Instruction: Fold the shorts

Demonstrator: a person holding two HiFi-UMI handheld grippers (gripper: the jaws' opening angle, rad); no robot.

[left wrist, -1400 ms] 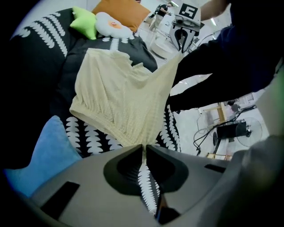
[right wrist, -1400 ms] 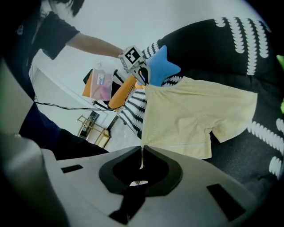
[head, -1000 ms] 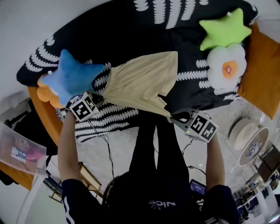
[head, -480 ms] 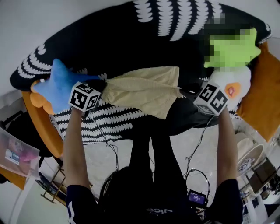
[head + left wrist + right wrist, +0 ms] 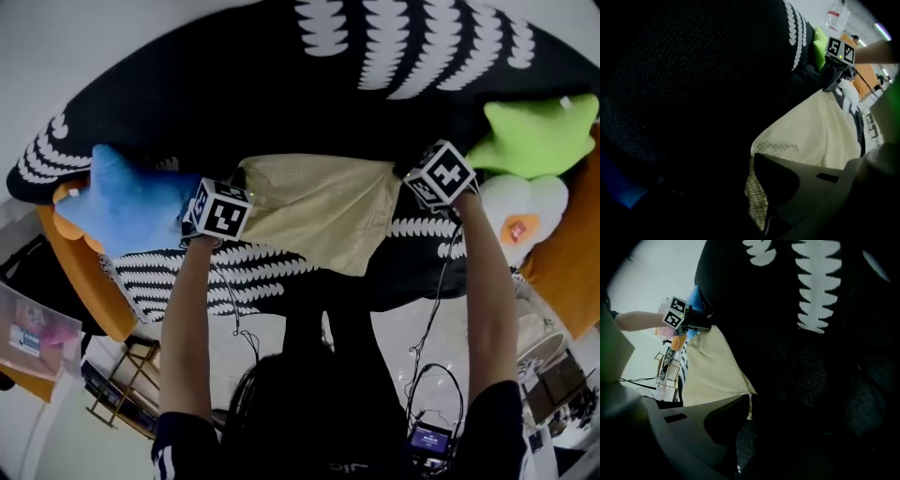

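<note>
Blanket, black with white leaf print, lies under everything; on it the cream shorts are spread flat between a blue star pillow and a green star pillow. Our left claw is clamped on the shorts' far left corner, and our right claw is clamped on their far right corner.

I read no words or numbers here. Left gripper cube, right gripper cube: black-white square code patterns only, no letters. Sticker on clear bin: print too small. Small lit screen: unreadable.
</note>
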